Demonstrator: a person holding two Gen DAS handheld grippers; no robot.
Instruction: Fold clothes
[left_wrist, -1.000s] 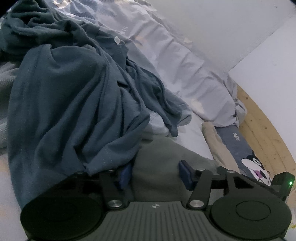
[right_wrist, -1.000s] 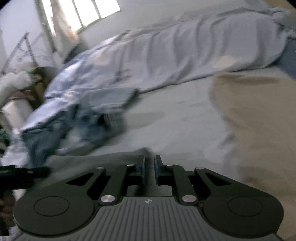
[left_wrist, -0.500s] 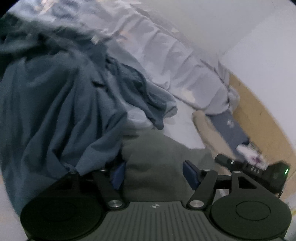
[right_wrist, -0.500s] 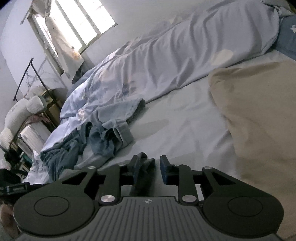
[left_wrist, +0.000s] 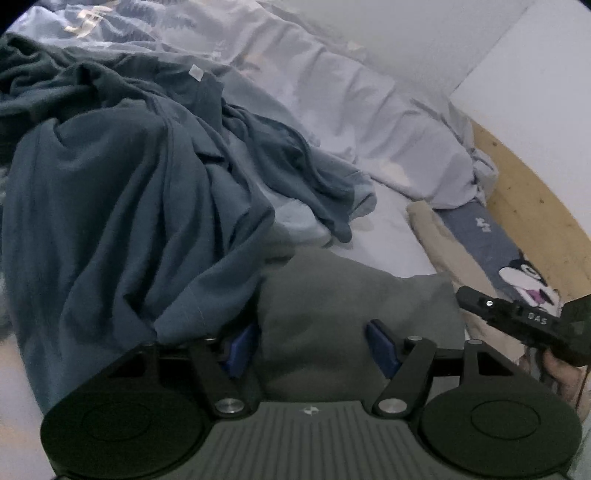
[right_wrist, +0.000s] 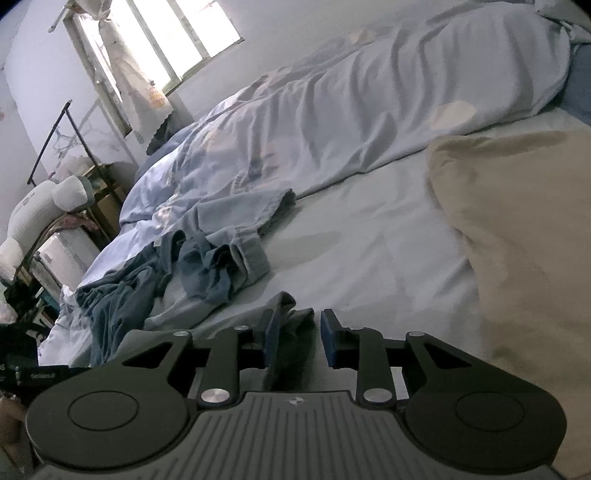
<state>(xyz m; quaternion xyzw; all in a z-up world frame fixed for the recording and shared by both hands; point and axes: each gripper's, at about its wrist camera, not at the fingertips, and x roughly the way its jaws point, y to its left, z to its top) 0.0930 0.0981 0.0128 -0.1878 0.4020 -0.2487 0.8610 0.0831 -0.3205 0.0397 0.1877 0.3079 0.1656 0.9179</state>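
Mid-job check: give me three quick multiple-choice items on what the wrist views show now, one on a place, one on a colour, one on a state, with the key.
1. In the left wrist view, where is the teal garment relative to the grey cloth?
A. to its left
B. to its right
C. under it

2. What colour is the blanket to the right in the right wrist view?
A. red
B. beige
C. black

3. How do the left gripper jaws stand?
A. clamped flat together
B. apart, with grey cloth between
C. apart, on bare sheet

Key: 1 A, the teal heap fills the left side; 2 B, it is a pale tan; 3 B, both blue pads stand clear either side of the cloth.
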